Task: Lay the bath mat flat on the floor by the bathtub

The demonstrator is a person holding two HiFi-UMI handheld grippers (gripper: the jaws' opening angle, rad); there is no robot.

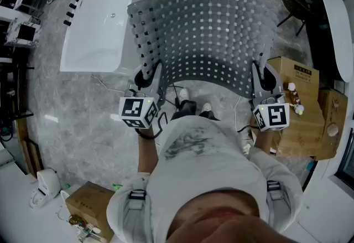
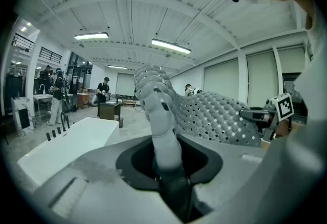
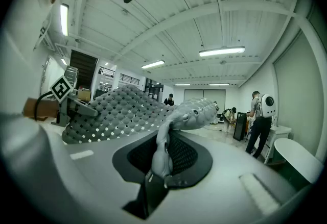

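A grey perforated bath mat (image 1: 207, 34) hangs spread in the air between my two grippers, above the marble floor beside the white bathtub (image 1: 105, 12). My left gripper (image 1: 148, 77) is shut on the mat's near left corner. My right gripper (image 1: 261, 82) is shut on the near right corner. In the left gripper view the mat's edge (image 2: 162, 131) rises straight out of the jaws (image 2: 171, 179). In the right gripper view a bunched corner of the mat (image 3: 171, 136) sticks up from the jaws (image 3: 159, 179). The mat bows upward in the middle.
Cardboard boxes (image 1: 301, 106) stand close at my right. Another box (image 1: 91, 206) and a white appliance (image 1: 47, 184) lie behind me at the left. A dark chair (image 1: 293, 1) stands far right. My feet (image 1: 193, 104) are below the mat's near edge. People stand far off in the room.
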